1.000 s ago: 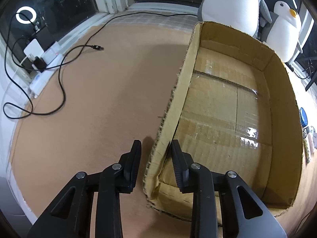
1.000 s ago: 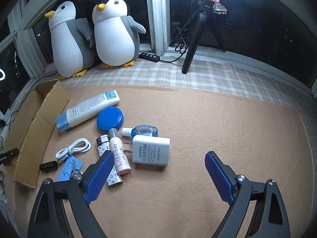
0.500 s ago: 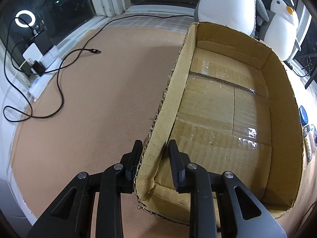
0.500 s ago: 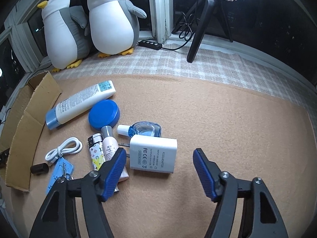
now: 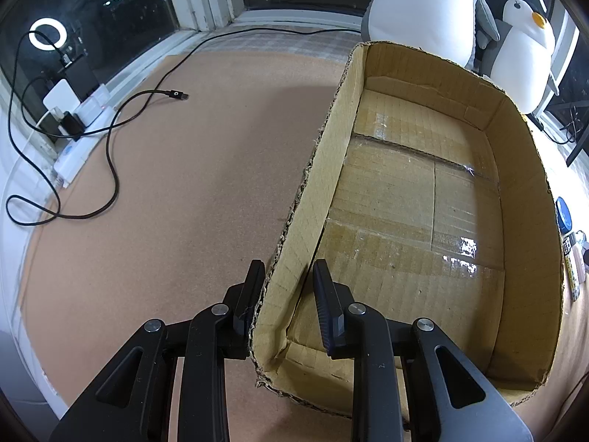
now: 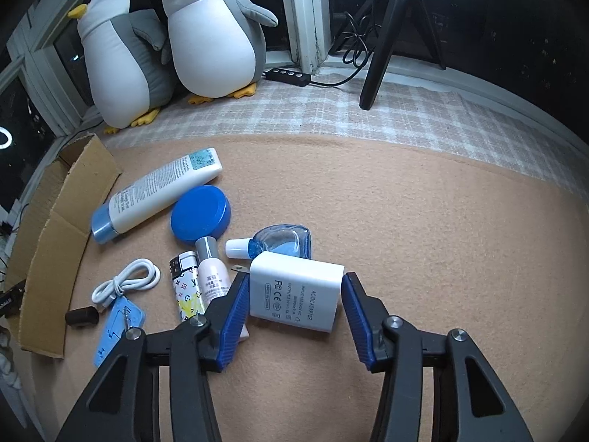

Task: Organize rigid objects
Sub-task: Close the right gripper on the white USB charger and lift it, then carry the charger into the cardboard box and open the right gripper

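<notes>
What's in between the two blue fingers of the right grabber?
The white power adapter lies between the right gripper's blue fingers, whose jaws are closing around it. A thin gap still shows beside the far pad. The right wrist view shows this.

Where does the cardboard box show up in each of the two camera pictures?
Left wrist view: the cardboard box fills the right half, its near wall clamped in the left gripper.
Right wrist view: only its outer wall shows, at the left edge.
Shared landmark: the two plush penguins behind it.
</notes>
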`<state>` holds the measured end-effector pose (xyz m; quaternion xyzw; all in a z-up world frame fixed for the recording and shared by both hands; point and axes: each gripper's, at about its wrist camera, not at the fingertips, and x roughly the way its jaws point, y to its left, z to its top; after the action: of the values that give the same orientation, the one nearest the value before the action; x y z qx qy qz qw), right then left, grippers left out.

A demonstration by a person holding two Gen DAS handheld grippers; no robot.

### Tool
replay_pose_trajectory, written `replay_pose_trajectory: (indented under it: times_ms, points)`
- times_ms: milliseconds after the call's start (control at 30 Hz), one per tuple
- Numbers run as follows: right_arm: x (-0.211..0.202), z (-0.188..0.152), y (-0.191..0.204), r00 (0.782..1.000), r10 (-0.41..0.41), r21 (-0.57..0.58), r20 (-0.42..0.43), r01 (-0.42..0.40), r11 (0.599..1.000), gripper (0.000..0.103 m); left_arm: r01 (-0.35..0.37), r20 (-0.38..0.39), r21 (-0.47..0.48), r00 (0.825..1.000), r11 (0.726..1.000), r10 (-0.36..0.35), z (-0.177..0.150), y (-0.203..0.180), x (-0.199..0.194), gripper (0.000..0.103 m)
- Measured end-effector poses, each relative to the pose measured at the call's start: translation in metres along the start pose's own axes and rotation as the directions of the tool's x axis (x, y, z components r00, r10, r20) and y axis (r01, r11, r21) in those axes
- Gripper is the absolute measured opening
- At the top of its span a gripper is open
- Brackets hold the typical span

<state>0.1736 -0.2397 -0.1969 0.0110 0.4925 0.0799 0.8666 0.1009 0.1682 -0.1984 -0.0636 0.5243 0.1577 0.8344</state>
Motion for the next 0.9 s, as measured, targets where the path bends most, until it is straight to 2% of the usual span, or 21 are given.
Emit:
replay_pose_trajectory:
  times_ms: [500, 700, 900]
  points:
    - [-0.026, -0.003, 0.005, 0.999, 0.026, -0.003, 0.028, -0.026, 1.000, 0.046, 0.001, 0.004, 0.000, 1.000, 1.000, -0.001, -0.001, 0.000, 0.000, 0.024]
    - [-0.049, 0.004, 0.032, 0.994, 0.095, -0.023, 0.055, -0.094, 0.995, 0.046, 0.004, 0.006, -0.004, 1.000, 1.000, -0.004, -0.002, 0.000, 0.000, 0.024]
    - [-0.069, 0.007, 0.082, 0.982, 0.174, -0.113, 0.077, -0.165, 0.980, 0.046, 0.016, 0.008, -0.012, 1.000, 1.000, -0.016, -0.004, 0.002, 0.000, 0.024]
